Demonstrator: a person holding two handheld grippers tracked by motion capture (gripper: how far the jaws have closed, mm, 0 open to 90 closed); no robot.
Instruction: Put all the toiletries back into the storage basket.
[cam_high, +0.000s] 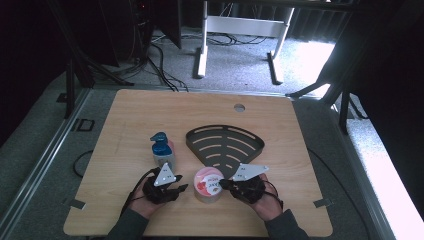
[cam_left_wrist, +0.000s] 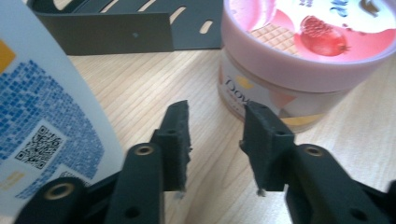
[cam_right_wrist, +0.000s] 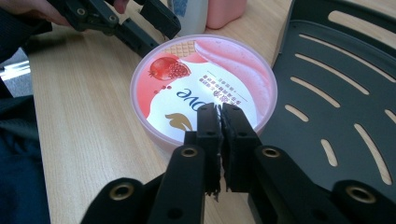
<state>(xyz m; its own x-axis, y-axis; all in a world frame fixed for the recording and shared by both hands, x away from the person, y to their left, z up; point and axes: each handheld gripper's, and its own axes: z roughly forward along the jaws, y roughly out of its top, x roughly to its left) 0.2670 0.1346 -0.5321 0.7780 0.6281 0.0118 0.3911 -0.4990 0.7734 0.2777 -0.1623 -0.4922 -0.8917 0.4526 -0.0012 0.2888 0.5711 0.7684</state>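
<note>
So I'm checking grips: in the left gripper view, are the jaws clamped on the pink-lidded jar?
No, the left gripper stands open over bare table, with the jar just beyond its tips.

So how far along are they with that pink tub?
Nothing looks finished yet: the pink-lidded jar stands on the table beside the dark slotted tray, lid on. In hand: the left claw is open beside it, gripping nothing; the right claw hovers shut over the lid. Gripping and moving it is probably left.

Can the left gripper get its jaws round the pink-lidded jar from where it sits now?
Probably not yet: the left gripper stands open with bare table up to the jar, but that gap looks narrower than the jar.
</note>
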